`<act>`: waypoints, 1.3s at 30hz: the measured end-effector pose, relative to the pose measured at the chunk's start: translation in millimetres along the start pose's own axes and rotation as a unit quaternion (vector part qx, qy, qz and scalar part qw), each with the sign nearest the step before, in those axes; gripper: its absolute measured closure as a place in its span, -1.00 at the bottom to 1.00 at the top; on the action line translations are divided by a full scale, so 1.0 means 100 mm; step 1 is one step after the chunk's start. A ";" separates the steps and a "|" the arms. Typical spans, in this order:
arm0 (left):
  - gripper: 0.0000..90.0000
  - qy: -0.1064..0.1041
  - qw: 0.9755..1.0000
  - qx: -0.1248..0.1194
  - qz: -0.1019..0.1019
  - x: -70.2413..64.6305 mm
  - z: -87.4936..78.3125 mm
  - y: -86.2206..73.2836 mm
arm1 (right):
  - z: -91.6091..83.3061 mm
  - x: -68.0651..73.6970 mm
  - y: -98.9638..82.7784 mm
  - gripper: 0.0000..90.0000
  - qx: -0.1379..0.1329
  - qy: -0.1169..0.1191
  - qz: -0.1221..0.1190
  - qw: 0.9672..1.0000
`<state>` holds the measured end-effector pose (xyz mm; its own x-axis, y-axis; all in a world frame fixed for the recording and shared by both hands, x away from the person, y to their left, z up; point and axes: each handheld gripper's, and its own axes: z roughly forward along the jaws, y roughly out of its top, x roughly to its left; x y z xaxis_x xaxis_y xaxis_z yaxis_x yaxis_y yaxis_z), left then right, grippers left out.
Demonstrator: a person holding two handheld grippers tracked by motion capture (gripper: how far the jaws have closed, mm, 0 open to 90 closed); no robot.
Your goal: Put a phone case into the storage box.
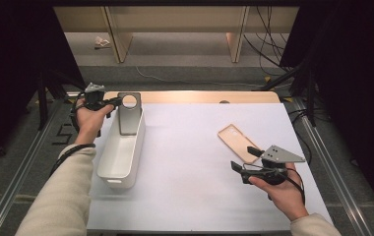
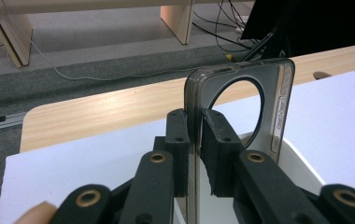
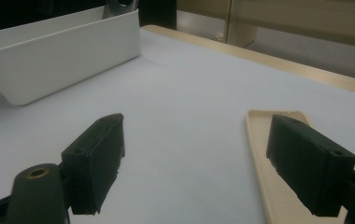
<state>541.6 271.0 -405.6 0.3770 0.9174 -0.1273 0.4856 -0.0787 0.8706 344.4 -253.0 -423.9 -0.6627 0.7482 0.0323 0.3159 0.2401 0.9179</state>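
Observation:
My left gripper [image 1: 116,102] is shut on the edge of a grey translucent phone case [image 1: 128,117] with a round camera hole. It holds the case upright at the far end of a white oblong bin [image 1: 137,147], with the lower part down inside it. In the left gripper view the jaws [image 2: 195,154] clamp the case [image 2: 284,102] by its side edge above the bin [image 2: 299,163]. My right gripper [image 1: 245,158] stands open at the near end of a beige phone case [image 1: 235,140] lying flat on the table. In the right gripper view that case [image 3: 262,140] lies beside my right jaw.
A white sheet [image 1: 185,147] covers the wooden table [image 1: 200,96], whose bare strip runs along the far edge. Beyond it are grey floor, wooden shelf legs [image 1: 118,44] and loose cables [image 1: 268,49]. Metal rails [image 1: 318,147] flank the table.

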 end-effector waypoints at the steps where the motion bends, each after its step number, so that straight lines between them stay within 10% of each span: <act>1: 0.78 0.001 1.000 0.001 0.000 0.00 0.00 0.00 | 0.00 0.00 0.00 -0.55 0.000 0.000 -0.001 1.000; 10: 0.58 0.007 1.000 0.013 0.009 -0.03 0.03 0.03 | 0.00 0.00 0.00 -0.55 0.000 0.000 0.000 1.000; 23: -0.29 0.014 1.000 0.020 0.014 -0.09 0.04 0.11 | 0.00 0.00 0.00 -0.55 0.001 0.000 -0.001 1.000; 39: -0.67 0.033 0.999 0.012 0.026 -0.15 -0.08 0.22 | 0.00 0.00 0.00 -0.56 0.002 -0.003 0.000 1.000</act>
<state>540.3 259.0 -381.2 0.3504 0.9353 -0.0498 0.4863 -0.1362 0.8631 344.7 -253.2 -424.0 -0.6594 0.7512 0.0296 0.3182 0.2433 0.9163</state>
